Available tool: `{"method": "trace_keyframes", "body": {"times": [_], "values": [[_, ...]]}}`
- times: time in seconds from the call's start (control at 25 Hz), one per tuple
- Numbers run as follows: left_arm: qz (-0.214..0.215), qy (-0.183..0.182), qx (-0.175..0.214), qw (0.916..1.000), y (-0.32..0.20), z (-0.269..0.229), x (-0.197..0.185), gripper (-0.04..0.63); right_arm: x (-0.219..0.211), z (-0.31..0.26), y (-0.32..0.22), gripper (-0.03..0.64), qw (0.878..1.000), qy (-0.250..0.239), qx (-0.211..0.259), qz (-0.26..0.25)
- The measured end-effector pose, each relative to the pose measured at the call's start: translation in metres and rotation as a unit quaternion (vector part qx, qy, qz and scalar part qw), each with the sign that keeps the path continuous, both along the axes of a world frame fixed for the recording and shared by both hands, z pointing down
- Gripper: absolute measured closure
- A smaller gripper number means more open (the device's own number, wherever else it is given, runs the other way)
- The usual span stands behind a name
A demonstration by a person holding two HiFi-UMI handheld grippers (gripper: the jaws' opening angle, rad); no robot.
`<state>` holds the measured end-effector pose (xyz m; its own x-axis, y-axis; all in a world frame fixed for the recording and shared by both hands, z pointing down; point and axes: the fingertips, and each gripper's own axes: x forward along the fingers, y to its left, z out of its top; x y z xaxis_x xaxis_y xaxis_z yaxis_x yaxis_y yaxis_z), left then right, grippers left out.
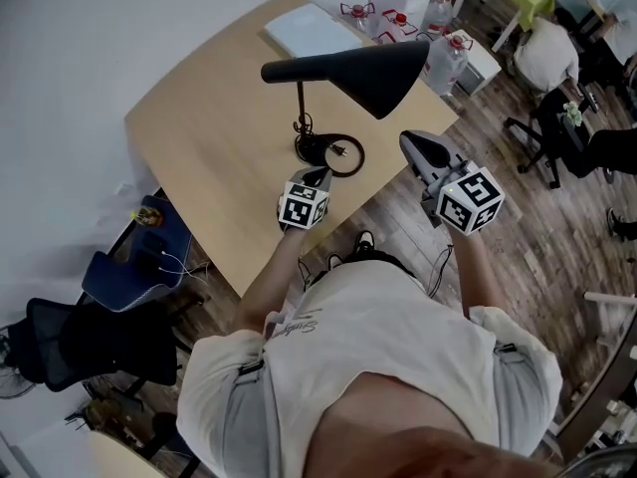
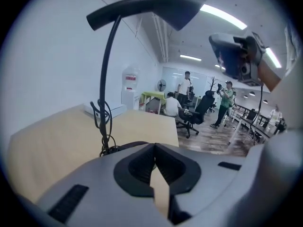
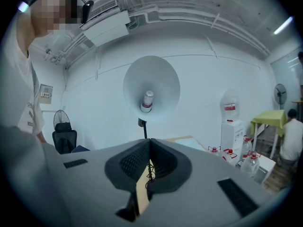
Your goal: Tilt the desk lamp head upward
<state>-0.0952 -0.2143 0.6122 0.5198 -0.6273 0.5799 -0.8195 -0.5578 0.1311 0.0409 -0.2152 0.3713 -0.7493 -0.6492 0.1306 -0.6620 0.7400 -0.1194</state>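
my left gripper (image 1: 318,174) sits at 6 o'clock of the lamp (image 1: 363,71) base, my right gripper (image 1: 412,141) at 3; both pinched together, empty.

White walls, wood-plank floor (image 1: 518,227), light wooden desk (image 1: 214,132), black office chair (image 1: 90,342).

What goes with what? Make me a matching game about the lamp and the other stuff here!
Things:
1. lamp head
2. lamp base
3. bottles
4. white pad

Places:
A. on the floor, beside the desk
B. up in the air over the desk
C. flat at the desk's far corner
D. sitting on the desk, ring-shaped

Pairs: 1-B, 2-D, 3-A, 4-C
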Motion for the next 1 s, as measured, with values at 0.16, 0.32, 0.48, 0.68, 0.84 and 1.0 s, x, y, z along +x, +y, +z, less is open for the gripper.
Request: {"method": "trace_keyframes", "body": {"times": [0.16, 0.32, 0.48, 0.68, 0.84, 1.0], "values": [[-0.01, 0.02, 0.027, 0.9994, 0.006, -0.033, -0.013, 0.58, -0.009, 0.013, 0.012, 0.623, 0.999, 0.019, 0.019, 0.028], [-0.022, 0.06, 0.053, 0.9965, 0.019, -0.073, -0.017, 0.58, -0.022, 0.03, 0.027, 0.623, 0.998, 0.04, 0.038, 0.033], [-0.03, 0.094, 0.088, 0.9912, 0.026, -0.118, -0.017, 0.58, -0.028, 0.038, 0.033, 0.623, 0.998, 0.039, 0.049, 0.03], [-0.048, 0.124, 0.138, 0.9815, 0.032, -0.169, -0.019, 0.58, -0.038, 0.034, 0.038, 0.623, 0.997, 0.036, 0.062, 0.015], [-0.059, 0.093, 0.179, 0.9777, 0.038, -0.192, -0.015, 0.58, -0.041, 0.03, 0.037, 0.623, 0.997, 0.035, 0.068, 0.005], [-0.073, 0.058, 0.208, 0.9738, 0.047, -0.199, -0.009, 0.58, -0.039, 0.027, 0.04, 0.623, 0.996, 0.04, 0.083, -0.003]]}}
